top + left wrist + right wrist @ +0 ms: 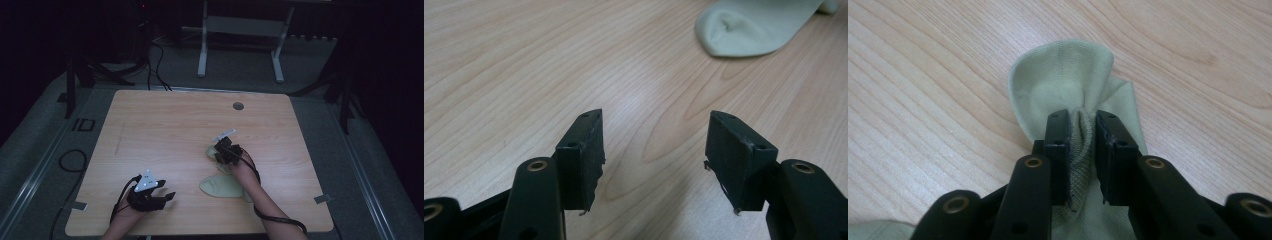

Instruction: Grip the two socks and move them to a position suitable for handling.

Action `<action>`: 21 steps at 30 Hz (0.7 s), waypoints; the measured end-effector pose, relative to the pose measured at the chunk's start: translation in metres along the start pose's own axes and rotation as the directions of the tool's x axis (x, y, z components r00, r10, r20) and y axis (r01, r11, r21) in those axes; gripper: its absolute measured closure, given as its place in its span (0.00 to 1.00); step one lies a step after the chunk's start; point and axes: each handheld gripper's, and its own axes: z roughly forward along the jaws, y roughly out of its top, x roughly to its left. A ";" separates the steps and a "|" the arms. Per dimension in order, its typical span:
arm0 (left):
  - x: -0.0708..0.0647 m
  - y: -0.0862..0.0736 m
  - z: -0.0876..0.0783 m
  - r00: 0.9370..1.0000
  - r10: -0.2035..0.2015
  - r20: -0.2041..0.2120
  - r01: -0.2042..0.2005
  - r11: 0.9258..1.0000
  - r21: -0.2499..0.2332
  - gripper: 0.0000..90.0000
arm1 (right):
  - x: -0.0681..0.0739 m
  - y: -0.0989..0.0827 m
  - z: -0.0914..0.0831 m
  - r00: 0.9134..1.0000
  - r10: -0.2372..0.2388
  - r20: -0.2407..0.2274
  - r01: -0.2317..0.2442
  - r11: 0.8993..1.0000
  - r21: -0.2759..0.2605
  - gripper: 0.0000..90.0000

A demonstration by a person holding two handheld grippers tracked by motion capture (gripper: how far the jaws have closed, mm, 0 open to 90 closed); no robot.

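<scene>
one pale sock (pixel 1068 85) is lying right of centre on the tabletop (pixel 165 130), its bunched fabric pinched by the right claw (pixel 1082 145); folding seems barely begun. the left claw (pixel 654 160) is waiting wide and empty, lower left.

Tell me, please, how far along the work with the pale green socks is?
Early on. In hand: the right claw pinches bunched fabric of one pale green sock. The left claw waits open over bare table. The other sock lies flat beside the right forearm, so any pairing or folding looks left to do.
</scene>
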 end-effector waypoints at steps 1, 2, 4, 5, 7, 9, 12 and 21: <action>0.000 0.000 0.000 1.000 0.000 -0.003 0.000 1.000 -0.002 0.45 | 0.000 0.000 0.000 1.000 0.000 0.000 0.000 1.000 0.000 0.85; 0.000 0.001 0.000 1.000 0.000 -0.002 0.000 1.000 -0.001 0.45 | 0.000 0.000 0.000 1.000 -0.014 -0.008 0.014 1.000 0.003 0.82; 0.001 0.002 0.001 1.000 -0.002 -0.001 0.002 1.000 -0.003 0.45 | -0.001 0.001 0.000 1.000 -0.014 -0.017 0.014 1.000 0.009 0.80; 0.001 0.004 0.002 1.000 -0.003 0.001 0.003 1.000 -0.003 0.45 | -0.002 0.002 0.000 0.999 -0.018 -0.029 0.019 1.000 0.013 0.78; 0.001 0.007 0.003 1.000 -0.008 0.005 0.008 1.000 -0.009 0.45 | -0.002 0.003 0.001 0.999 -0.031 -0.044 0.032 0.999 0.018 0.71; 0.001 0.012 0.004 1.000 -0.014 0.015 0.015 1.000 -0.019 0.45 | -0.003 0.006 0.000 0.997 -0.034 -0.071 0.036 0.999 0.028 0.63; -0.004 0.023 0.004 1.000 0.004 0.014 -0.003 0.999 -0.045 0.46 | -0.006 0.008 -0.012 0.996 -0.001 -0.090 0.001 1.000 0.000 0.54; -0.010 0.077 0.021 0.995 0.094 -0.021 -0.095 0.994 -0.060 0.61 | 0.003 -0.001 -0.035 0.997 -0.046 -0.054 0.045 0.999 -0.010 0.61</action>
